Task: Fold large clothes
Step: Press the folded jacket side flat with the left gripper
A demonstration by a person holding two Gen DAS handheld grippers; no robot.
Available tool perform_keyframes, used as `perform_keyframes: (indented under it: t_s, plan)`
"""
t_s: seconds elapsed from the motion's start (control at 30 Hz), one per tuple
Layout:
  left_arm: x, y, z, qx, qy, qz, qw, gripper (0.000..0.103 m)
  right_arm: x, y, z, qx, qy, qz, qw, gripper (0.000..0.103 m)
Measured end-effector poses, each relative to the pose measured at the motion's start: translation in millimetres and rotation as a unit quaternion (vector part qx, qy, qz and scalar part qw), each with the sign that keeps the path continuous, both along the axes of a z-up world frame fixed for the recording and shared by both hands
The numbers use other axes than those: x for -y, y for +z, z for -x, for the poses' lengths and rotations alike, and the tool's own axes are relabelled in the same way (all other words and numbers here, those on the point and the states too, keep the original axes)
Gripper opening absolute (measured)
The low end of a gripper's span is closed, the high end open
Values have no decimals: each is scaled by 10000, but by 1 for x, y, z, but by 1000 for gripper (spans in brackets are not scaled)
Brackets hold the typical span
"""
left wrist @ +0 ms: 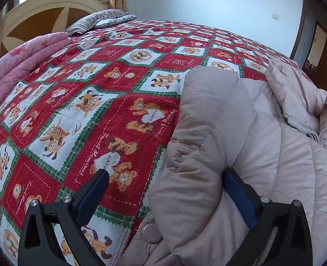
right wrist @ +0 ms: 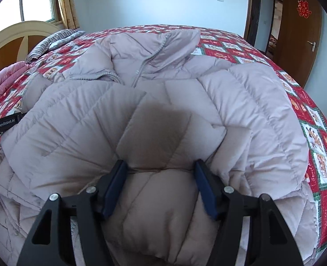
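Observation:
A pale pink puffer jacket [right wrist: 163,93] lies spread on the bed, collar and zipper [right wrist: 141,71] at the far side. In the right wrist view my right gripper [right wrist: 161,168] is open with a puffy fold of the jacket bulging between its blue pads [right wrist: 114,186]. In the left wrist view the jacket [left wrist: 263,144] fills the right side, its sleeve [left wrist: 199,133] folded over. My left gripper [left wrist: 165,175] is open wide at the sleeve's edge; its right finger [left wrist: 239,195] presses against the fabric, its left finger [left wrist: 94,190] is over the quilt.
The bed has a red, white and green teddy-bear quilt [left wrist: 85,110]. A pink folded duvet [left wrist: 19,66] and a striped pillow [left wrist: 97,20] lie by the headboard [left wrist: 41,15]. A brown door [right wrist: 296,33] stands at the right. The other gripper's body [right wrist: 3,124] shows at the left edge.

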State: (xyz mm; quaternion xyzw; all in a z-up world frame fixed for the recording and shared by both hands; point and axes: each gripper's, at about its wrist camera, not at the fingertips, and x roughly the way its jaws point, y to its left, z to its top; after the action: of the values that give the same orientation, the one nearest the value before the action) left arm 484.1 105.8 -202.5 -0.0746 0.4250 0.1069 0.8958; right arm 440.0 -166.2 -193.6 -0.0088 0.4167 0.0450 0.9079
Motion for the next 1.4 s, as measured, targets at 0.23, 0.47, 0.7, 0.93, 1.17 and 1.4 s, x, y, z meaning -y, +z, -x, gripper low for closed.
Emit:
perform_keyframes:
  t_s: [0.23, 0.47, 0.7, 0.93, 1.17, 1.4]
  plan:
    - [-2, -2, -1, -30, -16, 97, 9999, 102, -3, -1, -1, -23, -2, 135, 9999, 65]
    - [-2, -3, -1, -7, -9, 108, 9999, 102, -11, 5, -6, -268, 55, 474, 9985, 67]
    - [-1, -4, 0, 10, -3, 143, 9999, 102, -9, 44, 9, 289, -340, 143, 9989, 67]
    - [-3, -4, -1, 24, -4, 130, 9999, 102, -43, 38, -10, 275, 141, 32, 9995, 67]
    - [-2, -4, 0, 30, -7, 130, 9999, 102, -47, 10, -18, 77, 248, 67, 9996, 71]
    - [-1, -3, 0, 45, -14, 58, 10000, 102, -52, 0, -16, 86, 227, 213, 9995, 72]
